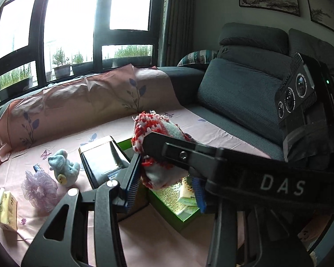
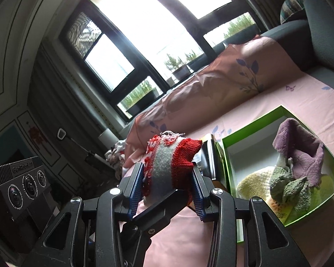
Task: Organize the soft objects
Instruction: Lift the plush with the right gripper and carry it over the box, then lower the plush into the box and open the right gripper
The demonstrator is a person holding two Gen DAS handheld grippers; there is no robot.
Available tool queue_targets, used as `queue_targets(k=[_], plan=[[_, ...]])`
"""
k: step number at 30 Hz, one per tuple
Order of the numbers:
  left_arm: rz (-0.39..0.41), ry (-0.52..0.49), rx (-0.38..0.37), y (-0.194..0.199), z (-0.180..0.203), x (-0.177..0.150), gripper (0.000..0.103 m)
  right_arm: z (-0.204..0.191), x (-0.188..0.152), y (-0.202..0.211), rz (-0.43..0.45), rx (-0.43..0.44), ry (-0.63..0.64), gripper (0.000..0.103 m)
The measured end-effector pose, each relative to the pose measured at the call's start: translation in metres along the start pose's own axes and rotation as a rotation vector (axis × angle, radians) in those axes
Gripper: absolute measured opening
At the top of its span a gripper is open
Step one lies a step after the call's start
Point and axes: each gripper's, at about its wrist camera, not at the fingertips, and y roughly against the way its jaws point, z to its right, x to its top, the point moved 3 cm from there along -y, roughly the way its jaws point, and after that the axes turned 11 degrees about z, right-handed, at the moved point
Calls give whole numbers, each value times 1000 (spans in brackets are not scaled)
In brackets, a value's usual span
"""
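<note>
A red, white and grey knitted piece hangs above the pink sheet, held from both sides. In the left wrist view my left gripper is shut on its lower part, and the right gripper's black finger crosses in front. In the right wrist view my right gripper is shut on the knitted piece, its blue pads pressing both sides. The open green box lies to the right, holding a purple cloth, a green knit and a yellow knit.
On the pink sheet lie a blue plush toy, a purple mesh puff, a tissue pack and a black box. The green box sits below the grippers. A grey sofa cushion stands behind.
</note>
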Motion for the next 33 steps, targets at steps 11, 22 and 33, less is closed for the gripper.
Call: queue_targets(k=[11, 22, 33], plan=[[-102, -10, -151, -70, 43, -10, 41, 78, 13, 13, 64, -143, -159, 42], [-268, 69, -280, -127, 67, -37, 41, 137, 8, 24, 34, -366, -248, 42], [-349, 136, -333, -144, 78, -58, 41, 166, 1, 28, -12, -555, -251, 42]])
